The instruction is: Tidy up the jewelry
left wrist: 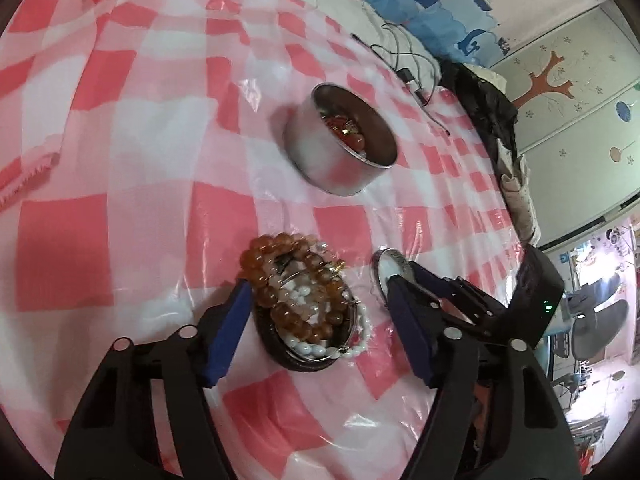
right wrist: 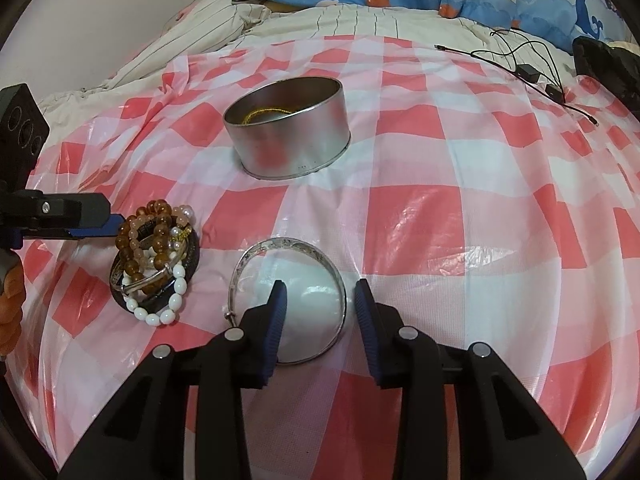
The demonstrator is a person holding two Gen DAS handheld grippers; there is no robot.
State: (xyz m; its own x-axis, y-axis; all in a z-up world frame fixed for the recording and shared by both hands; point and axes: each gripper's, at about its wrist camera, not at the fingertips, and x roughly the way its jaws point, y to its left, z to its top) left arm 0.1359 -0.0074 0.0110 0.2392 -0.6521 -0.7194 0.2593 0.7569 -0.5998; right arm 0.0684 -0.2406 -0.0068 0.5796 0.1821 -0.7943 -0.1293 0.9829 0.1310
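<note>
Round metal tin (right wrist: 286, 136): stood upright on the red-and-white checked plastic sheet (right wrist: 440, 220), lid off, with a gold chain (right wrist: 266, 114) and reddish pieces (left wrist: 348, 134) inside; the latter were too small to identify.

Pile of bracelets (left wrist: 304, 304): amber beads, white oval beads, thin metal bangles and a dark band, heaped together near the tin. The left gripper (left wrist: 316, 300) sat low around the pile, jaws spread wide to either side, not closed on it.

Silver bangle (right wrist: 288, 300): lay flat just beside the pile. The right gripper (right wrist: 320, 292) straddled its right rim, one finger inside the ring, one outside, jaws parted.

Black cables (right wrist: 528, 68): lay at the sheet's far edge.
</note>
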